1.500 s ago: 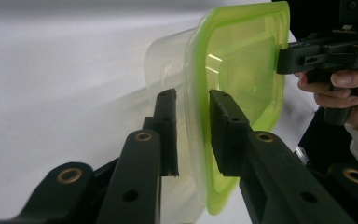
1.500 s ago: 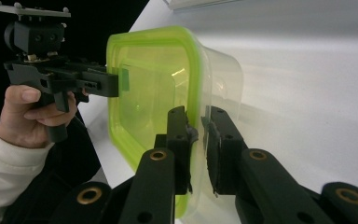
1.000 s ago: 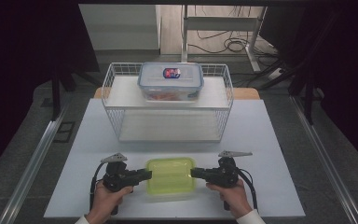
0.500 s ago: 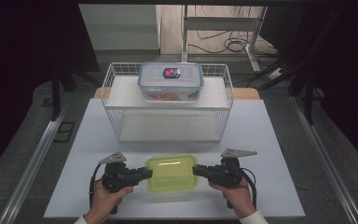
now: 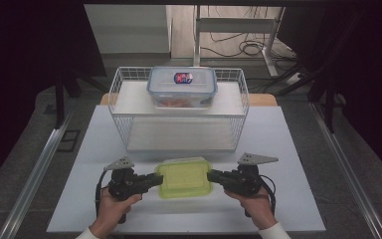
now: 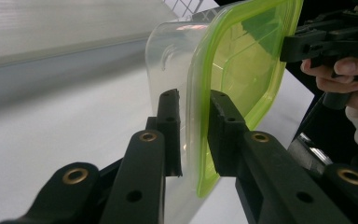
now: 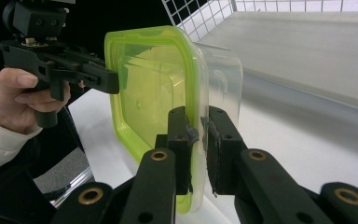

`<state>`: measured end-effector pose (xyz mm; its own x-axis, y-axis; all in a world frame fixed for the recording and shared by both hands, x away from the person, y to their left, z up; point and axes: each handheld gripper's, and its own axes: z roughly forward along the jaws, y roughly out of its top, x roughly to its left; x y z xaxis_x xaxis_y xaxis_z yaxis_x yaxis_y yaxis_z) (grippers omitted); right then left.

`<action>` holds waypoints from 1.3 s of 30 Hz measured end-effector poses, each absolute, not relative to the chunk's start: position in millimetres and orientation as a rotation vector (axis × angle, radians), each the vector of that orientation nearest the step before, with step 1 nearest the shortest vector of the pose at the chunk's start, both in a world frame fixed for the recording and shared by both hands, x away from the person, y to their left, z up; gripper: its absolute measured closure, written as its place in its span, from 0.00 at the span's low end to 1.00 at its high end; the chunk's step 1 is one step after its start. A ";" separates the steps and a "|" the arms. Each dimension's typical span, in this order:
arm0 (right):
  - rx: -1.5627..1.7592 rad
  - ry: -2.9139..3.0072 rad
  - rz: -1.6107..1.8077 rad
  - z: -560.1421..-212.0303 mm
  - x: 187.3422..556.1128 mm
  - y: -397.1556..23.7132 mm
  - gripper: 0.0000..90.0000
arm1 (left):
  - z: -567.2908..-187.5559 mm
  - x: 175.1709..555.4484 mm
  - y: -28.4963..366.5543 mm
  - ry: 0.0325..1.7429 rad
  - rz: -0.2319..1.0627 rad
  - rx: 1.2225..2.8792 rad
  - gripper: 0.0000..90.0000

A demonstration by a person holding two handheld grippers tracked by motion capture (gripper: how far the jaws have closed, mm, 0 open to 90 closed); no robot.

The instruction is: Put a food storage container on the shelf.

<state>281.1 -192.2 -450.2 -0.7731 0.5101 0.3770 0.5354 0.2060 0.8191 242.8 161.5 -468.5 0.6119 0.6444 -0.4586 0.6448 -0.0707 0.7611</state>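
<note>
**Green lid rim caught between two black fingers**

The left gripper closes its fingers on the rim of a clear container with a yellow-green lid, one finger on the clear wall side, the other on the lid side. The container stands clear of the white worktop. At the lid's far edge, the right gripper meets the rim, carried by a hand in a white sleeve. A wire basket shows at the top

Two lidded containers are present, a green-lidded one before the single wire basket and a blue-rimmed one inside it.
</note>
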 end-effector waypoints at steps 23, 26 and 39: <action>-1.020 -2.445 -1.733 -422.9 290.3 -191.1 0.90 | -434.8 258.4 164.5 1.008 0.036 1.756 0.86; -1.018 -2.445 -1.737 -419.6 291.1 -190.8 0.90 | -430.5 259.5 165.2 1.002 0.038 1.755 0.86; -0.989 -2.466 -1.781 -399.7 294.5 -190.5 0.90 | -410.1 265.9 165.4 0.979 0.062 1.755 0.86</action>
<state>294.5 -190.5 -399.7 -0.8075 0.5081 0.2997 0.4442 0.1895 0.8756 265.9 165.4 -410.1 0.6608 0.6337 -0.4022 0.5779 -0.0876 0.8114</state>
